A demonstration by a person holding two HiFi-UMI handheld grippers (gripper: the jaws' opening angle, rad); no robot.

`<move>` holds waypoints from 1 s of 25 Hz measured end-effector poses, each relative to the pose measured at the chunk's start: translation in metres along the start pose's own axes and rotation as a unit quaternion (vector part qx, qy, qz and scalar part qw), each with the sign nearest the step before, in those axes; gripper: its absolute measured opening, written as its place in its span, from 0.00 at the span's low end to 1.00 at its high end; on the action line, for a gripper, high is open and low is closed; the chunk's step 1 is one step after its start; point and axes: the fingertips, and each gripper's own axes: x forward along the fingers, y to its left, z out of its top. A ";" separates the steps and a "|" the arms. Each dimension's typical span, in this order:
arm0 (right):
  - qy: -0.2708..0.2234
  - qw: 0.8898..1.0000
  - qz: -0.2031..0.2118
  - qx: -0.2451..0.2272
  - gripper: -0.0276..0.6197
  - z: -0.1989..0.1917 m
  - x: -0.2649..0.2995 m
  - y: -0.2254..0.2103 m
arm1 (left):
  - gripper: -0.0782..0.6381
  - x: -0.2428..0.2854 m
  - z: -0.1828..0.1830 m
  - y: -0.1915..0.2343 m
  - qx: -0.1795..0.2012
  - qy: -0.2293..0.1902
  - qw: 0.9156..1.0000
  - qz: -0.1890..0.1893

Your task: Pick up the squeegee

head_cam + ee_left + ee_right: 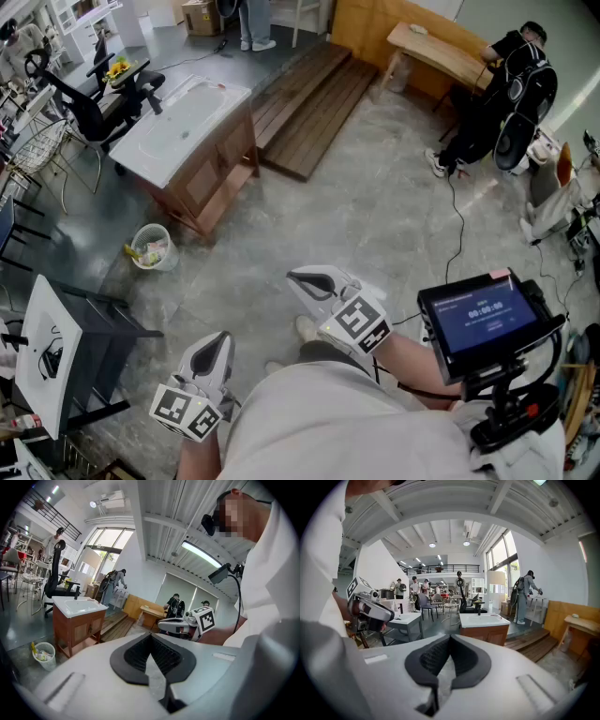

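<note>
Squeegee not identifiable in any view; if it lies on the white top of the sink cabinet [192, 122], it is too small to tell apart from the black faucet [153, 97] standing there. Left tool [216, 345] and right tool [314, 278] are held close to the person's body, on the near side of the cabinet and well apart from it, both angled slightly downward over bare floor. Each tool has its jaws fully together with nothing between the pads, a posture judged to suit carrying rather than grasping, since closed jaws snag nothing on an approach. Waste basket [152, 247] stands on the floor just beside the cabinet's near corner. Monitor [486, 319], mounted at the person's right and well apart from the cabinet, faces the wearer for reading.
</note>
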 end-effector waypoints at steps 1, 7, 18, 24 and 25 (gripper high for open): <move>-0.002 1.000 0.002 -0.001 0.05 0.002 0.003 -0.006 | 0.12 0.006 0.002 0.002 0.001 0.000 1.000 0.001; -0.007 1.000 0.012 -0.003 0.05 0.003 0.017 -0.042 | 0.12 0.047 0.014 0.010 0.006 -0.001 1.000 0.004; 0.006 0.999 0.032 -0.009 0.12 -0.011 0.043 -0.128 | 0.12 0.144 0.040 0.034 0.015 0.003 0.999 0.030; 0.010 0.999 0.034 -0.007 0.15 -0.023 0.033 -0.182 | 0.16 0.186 0.060 0.032 0.012 -0.004 0.998 0.060; 0.013 0.999 0.034 -0.009 0.15 -0.025 0.034 -0.190 | 0.16 0.191 0.062 0.032 0.012 -0.005 0.998 0.063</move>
